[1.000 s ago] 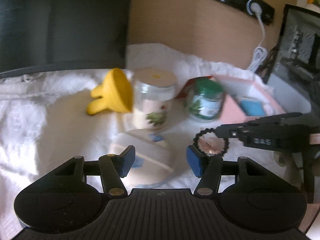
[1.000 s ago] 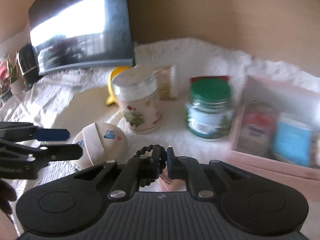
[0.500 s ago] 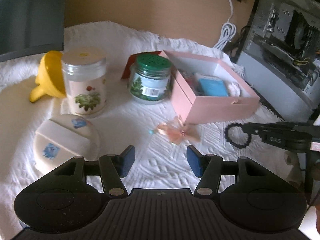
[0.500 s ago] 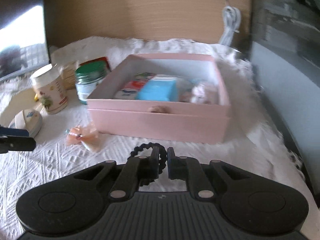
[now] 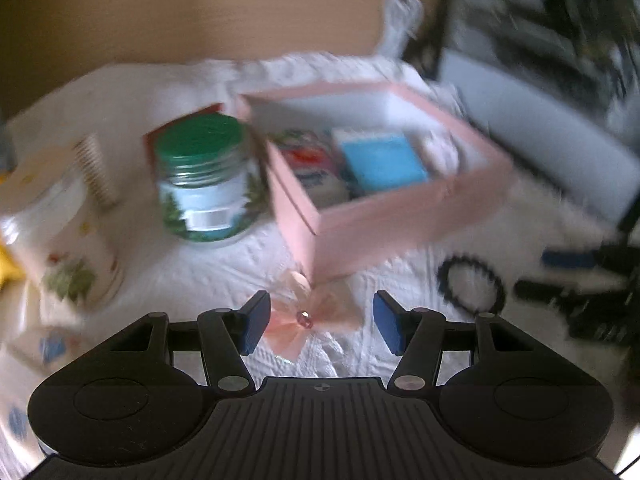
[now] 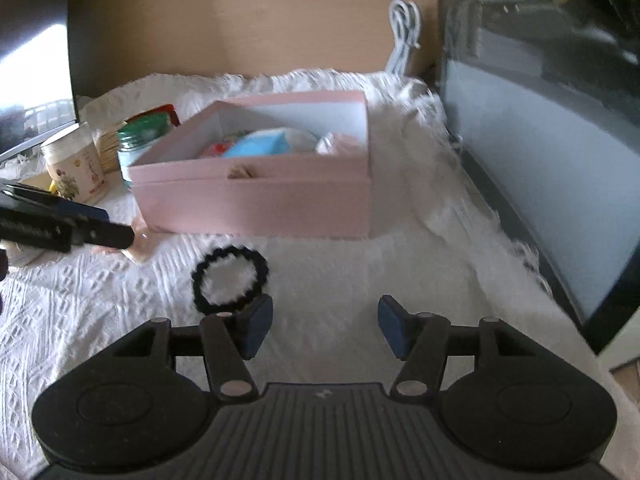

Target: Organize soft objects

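While both claws gape, left claw (image 5: 320, 322) straddles bow (image 5: 310, 316).

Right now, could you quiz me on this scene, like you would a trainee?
1. True or false: the black hair tie is inside the pink box.
2. What lies between the open left tongs? A) green-lidded jar B) pink bow C) blue packet
3. Fill in: the right tongs are ____ and hold nothing.

Key: 1 false, it lies on the white cloth in front of the box; 2 B, the pink bow; 3 open.
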Demonstrator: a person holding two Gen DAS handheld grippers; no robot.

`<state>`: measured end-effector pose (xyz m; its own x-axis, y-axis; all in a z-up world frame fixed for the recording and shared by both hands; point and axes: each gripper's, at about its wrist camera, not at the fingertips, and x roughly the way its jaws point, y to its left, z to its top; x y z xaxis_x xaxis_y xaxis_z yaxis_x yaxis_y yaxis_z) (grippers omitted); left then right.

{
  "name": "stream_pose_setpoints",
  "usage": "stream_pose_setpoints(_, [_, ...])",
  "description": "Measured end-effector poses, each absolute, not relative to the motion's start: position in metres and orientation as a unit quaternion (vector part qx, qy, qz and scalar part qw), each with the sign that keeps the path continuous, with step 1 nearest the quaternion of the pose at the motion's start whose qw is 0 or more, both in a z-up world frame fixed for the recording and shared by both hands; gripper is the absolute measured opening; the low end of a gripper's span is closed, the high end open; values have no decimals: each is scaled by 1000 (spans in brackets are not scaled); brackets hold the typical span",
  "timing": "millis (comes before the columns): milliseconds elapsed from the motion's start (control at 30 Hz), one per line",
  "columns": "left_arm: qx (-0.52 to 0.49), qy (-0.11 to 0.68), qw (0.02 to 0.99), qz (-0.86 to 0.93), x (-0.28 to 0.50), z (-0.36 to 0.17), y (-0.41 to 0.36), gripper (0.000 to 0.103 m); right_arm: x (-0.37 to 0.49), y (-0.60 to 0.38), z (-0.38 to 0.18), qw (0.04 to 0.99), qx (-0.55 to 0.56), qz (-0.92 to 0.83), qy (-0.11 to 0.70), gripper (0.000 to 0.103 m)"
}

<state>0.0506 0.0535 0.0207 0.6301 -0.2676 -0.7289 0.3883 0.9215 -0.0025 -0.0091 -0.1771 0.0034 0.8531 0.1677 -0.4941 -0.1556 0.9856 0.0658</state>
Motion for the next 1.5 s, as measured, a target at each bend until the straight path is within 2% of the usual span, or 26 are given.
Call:
stream_pose_setpoints(100, [96,407,888,-188,52,10,50,62,-8,-184,3,962,35,87,256,69])
stream_pose_setpoints(367, [45,407,886,-215,27,23,52,61,-4,-183,1,959,40,96,262,78])
stream_pose_setpoints(467, [61,389,899,-190,28,26,51,62,-3,-181,2,959,35,97,264,80])
stream_pose_setpoints(700, [78,426,889,-148,47,13,53,56,-2,-179,2,958,31,99,266,83])
stream_pose_setpoints(900, [85,432,887,-142,48,10,52,57,-1,-176,2,957,22,101,270,86])
stream_pose_setpoints(1033, [68,437,887,-133,47,10,53,57,4,-177,2,951,18,131,280,102])
stream_pose_setpoints(1267, [78,428,889,-144,44,9,53,58,7,-165,2,947,-21,130,295,103])
stream_pose_setpoints(1300, [78,425,890,-145,42,9,54,52,7,-160,1,946,-36,126,298,103])
stream_pose_setpoints(1333, [78,420,893,-143,39,9,54,37,7,-157,1,945,-47,125,299,103])
stream_pose_setpoints(1367, [77,417,894,-142,36,10,54,26,7,-157,1,944,-48,128,299,103])
stream_pose_setpoints(1433, [62,421,891,-156,31,11,56,21,10,-158,3,940,-57,138,307,103])
stream_pose_setpoints(1500, [56,417,893,-160,22,13,57,19,13,-158,10,935,-59,141,319,97])
